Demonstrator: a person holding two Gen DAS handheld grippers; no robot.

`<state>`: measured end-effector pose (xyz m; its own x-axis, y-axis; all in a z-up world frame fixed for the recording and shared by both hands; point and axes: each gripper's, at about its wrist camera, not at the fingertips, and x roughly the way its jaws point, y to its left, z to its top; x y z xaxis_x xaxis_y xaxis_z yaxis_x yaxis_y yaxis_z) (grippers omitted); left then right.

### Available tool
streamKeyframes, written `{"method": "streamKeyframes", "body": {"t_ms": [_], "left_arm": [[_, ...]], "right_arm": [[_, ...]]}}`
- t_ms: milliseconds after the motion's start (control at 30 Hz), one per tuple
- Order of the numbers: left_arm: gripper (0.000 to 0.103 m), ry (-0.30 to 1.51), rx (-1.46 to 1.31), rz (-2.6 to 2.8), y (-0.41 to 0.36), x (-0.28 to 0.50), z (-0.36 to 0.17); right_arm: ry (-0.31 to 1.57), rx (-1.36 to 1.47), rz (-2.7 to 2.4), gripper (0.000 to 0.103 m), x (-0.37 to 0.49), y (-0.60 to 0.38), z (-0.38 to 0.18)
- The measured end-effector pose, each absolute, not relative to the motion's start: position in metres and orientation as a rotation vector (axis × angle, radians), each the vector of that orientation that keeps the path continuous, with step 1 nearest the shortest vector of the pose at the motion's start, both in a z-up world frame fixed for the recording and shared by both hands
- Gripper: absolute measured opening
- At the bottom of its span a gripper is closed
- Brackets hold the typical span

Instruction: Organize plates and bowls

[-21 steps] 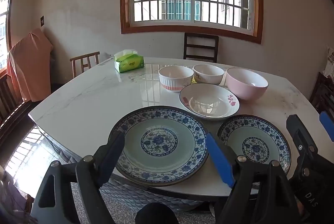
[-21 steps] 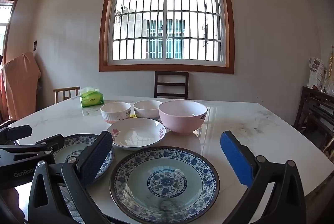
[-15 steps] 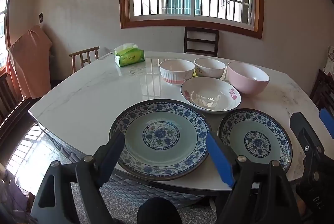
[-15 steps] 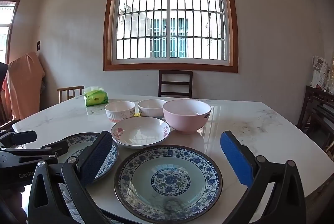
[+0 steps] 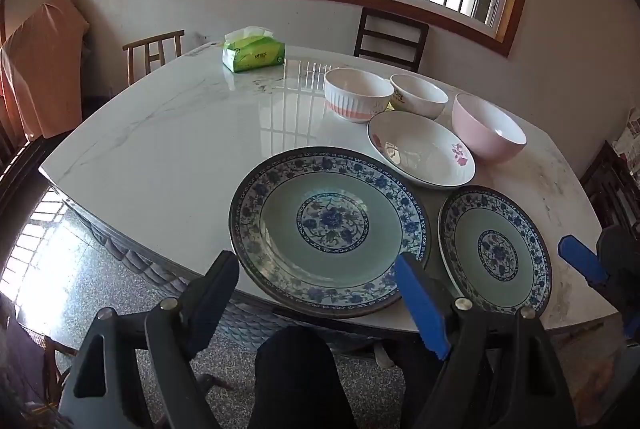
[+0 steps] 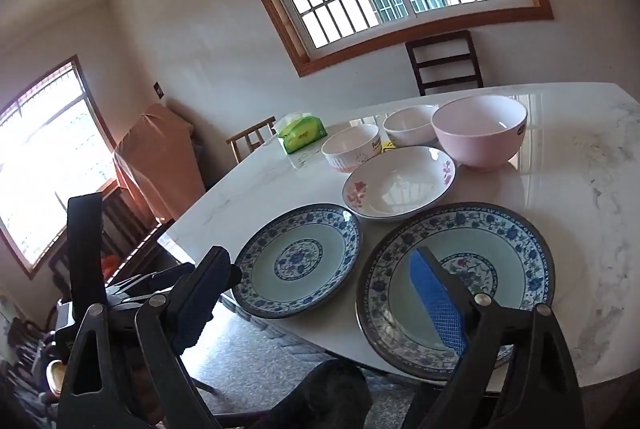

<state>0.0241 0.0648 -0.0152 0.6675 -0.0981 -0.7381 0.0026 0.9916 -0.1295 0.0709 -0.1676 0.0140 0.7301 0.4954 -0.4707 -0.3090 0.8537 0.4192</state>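
Note:
Two blue-patterned plates lie at the table's near edge: one [image 5: 330, 227] [image 6: 298, 261] on the left, one [image 5: 496, 249] [image 6: 456, 285] on the right. Behind them sit a white floral dish [image 5: 420, 149] [image 6: 398, 183], a pink bowl [image 5: 488, 127] [image 6: 478, 135], a ribbed white bowl [image 5: 358, 93] [image 6: 350, 147] and a small white bowl [image 5: 418, 95] [image 6: 408, 125]. My left gripper [image 5: 320, 293] is open and empty at the left plate's near rim. My right gripper [image 6: 326, 291] is open and empty, tilted, with one finger over the right plate.
A green tissue box [image 5: 254, 53] [image 6: 302, 133] stands at the far left of the marble table [image 5: 160, 149]. Chairs stand at the far side [image 5: 390, 39] and the left [image 5: 154, 49]. A cloth-draped chair [image 6: 156, 165] stands by the left wall.
Both grippers have tilted and risen, looking down on the table more steeply. The right wrist view has rolled and swung left. No dish has moved.

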Motion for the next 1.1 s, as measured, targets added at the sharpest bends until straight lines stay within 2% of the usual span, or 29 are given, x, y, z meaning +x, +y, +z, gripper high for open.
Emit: {"method": "streamKeyframes", "body": {"t_ms": [100, 167, 233, 333, 400, 600, 733, 1100], "left_arm": [[0.082, 0.917, -0.154, -0.077, 0.079, 0.038, -0.024], [0.082, 0.967, -0.199, -0.091, 0.091, 0.047, -0.031], [0.082, 1.006, -0.248, -0.117, 0.101, 0.054, -0.036], [0.082, 1.027, -0.273, -0.108, 0.112, 0.062, -0.038], [0.082, 1.03, -0.27, -0.108, 0.114, 0.065, -0.037], [0.082, 1.059, -0.23, -0.093, 0.114, 0.076, -0.044], [0.082, 1.074, -0.244, -0.086, 0.118, 0.082, -0.051], [0.082, 1.107, -0.26, -0.087, 0.124, 0.093, -0.06]], "right_arm": [[0.713, 0.506, 0.563, 0.086, 0.089, -0.17, 0.003], [0.802, 0.623, 0.62, 0.076, 0.1, -0.171, -0.006], [0.878, 0.709, 0.658, 0.063, 0.111, -0.168, -0.015], [0.959, 0.81, 0.705, 0.06, 0.126, -0.162, -0.024], [0.983, 0.81, 0.709, 0.059, 0.139, -0.158, -0.023], [1.065, 0.667, 0.698, 0.047, 0.187, -0.149, -0.023], [1.136, 0.602, 0.659, 0.046, 0.209, -0.147, -0.041], [1.19, 0.441, 0.583, 0.046, 0.237, -0.135, -0.058]]}}
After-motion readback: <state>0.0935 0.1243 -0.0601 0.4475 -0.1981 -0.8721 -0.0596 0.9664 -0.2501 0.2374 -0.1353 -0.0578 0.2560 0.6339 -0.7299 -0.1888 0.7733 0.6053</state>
